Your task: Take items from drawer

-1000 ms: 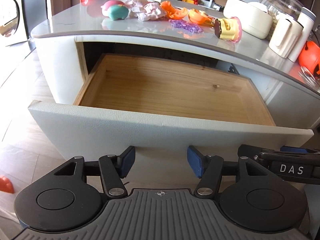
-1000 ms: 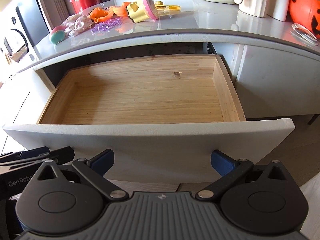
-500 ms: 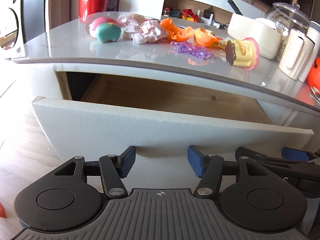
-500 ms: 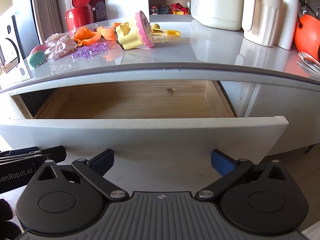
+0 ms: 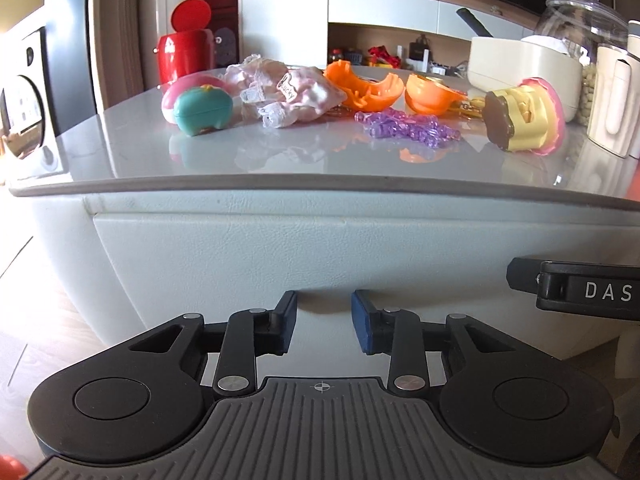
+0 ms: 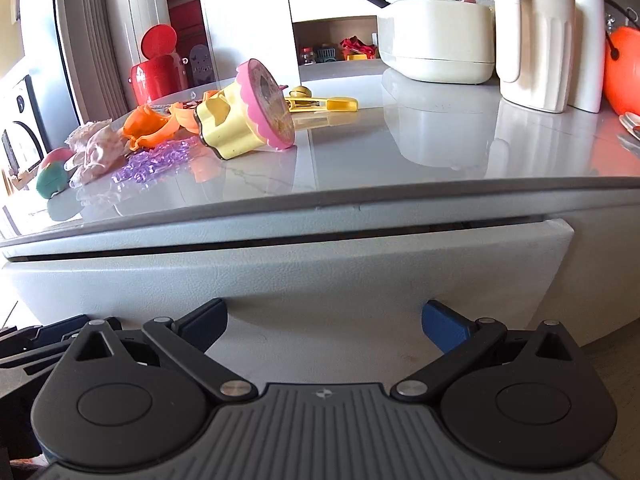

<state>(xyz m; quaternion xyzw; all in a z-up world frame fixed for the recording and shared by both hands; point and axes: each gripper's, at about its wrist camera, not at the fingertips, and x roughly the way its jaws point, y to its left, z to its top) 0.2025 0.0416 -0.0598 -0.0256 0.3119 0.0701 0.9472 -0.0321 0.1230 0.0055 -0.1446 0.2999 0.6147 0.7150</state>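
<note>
Both grippers are pushing the drawer front [image 6: 304, 280] almost closed, the left gripper [image 5: 323, 322] closing on nothing, the right gripper [image 6: 324, 326] spread, while the items [image 5: 280, 94] are lying on the countertop [image 5: 280, 160], so the task looks finished.

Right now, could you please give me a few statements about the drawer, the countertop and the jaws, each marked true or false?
1. The drawer front is pushed almost fully in. True.
2. The cupcake toy stands upright. False: it lies on its side.
3. The left gripper grips the drawer front. False: its jaws are closing with nothing between them.
4. The right gripper has its jaws spread wide. True.
5. The purple beads hang over the countertop edge. False: they lie well back from it.
</note>
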